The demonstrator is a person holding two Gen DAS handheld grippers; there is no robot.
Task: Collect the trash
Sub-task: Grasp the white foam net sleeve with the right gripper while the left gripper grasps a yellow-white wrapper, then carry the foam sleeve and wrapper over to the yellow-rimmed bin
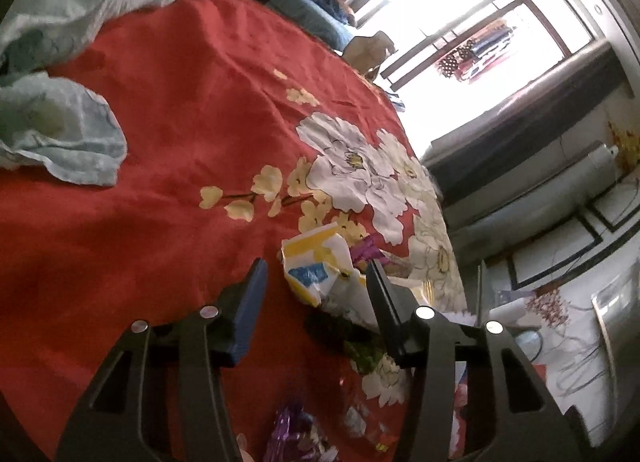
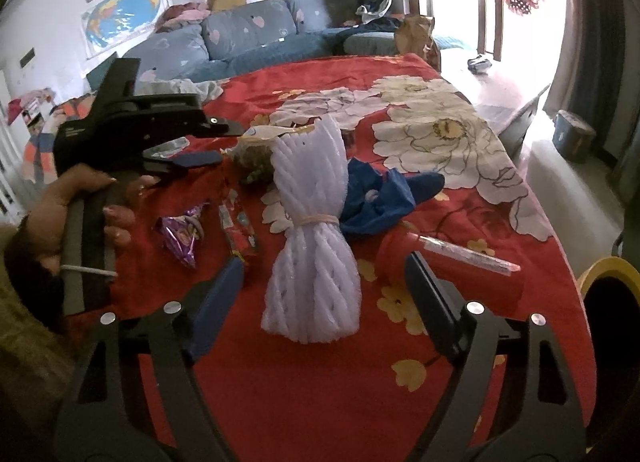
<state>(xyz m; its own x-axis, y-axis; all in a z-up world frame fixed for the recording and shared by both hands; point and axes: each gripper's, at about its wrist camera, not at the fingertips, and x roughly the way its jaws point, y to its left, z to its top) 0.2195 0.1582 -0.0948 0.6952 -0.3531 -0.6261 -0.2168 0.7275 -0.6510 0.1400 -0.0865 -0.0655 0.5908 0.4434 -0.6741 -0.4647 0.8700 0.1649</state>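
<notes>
Trash lies scattered over the red floral bedspread (image 2: pixel 304 390), and nothing shown is in any container; at the far right edge of the right wrist view a dark round opening with a yellow rim (image 2: pixel 608 274) peeks in, but its contents cannot be made out. Right tool (image 2: pixel 324 278) is spread wide, pads apart and touching nothing, with the white foam netting bundle (image 2: pixel 310 229), tied by a rubber band, lying straight ahead between its fingers. Just beyond that bundle sits a blue crumpled bag (image 2: pixel 384 197), and off the right finger a clear plastic tube (image 2: pixel 468 252) rests on a red fold. To the left of the left finger lie a purple wrapper (image 2: pixel 182 234) and a red candy wrapper (image 2: pixel 238 227). Left tool (image 1: pixel 316 278) is about half open, jaws not yet pressing anything, and the yellow and blue crumpled wrapper (image 1: pixel 316 262) sits right between its tips, near the right finger. In the right wrist view, a hand (image 2: pixel 80 213) grips that tool's handle, its jaws reaching toward the same wrapper pile.
</notes>
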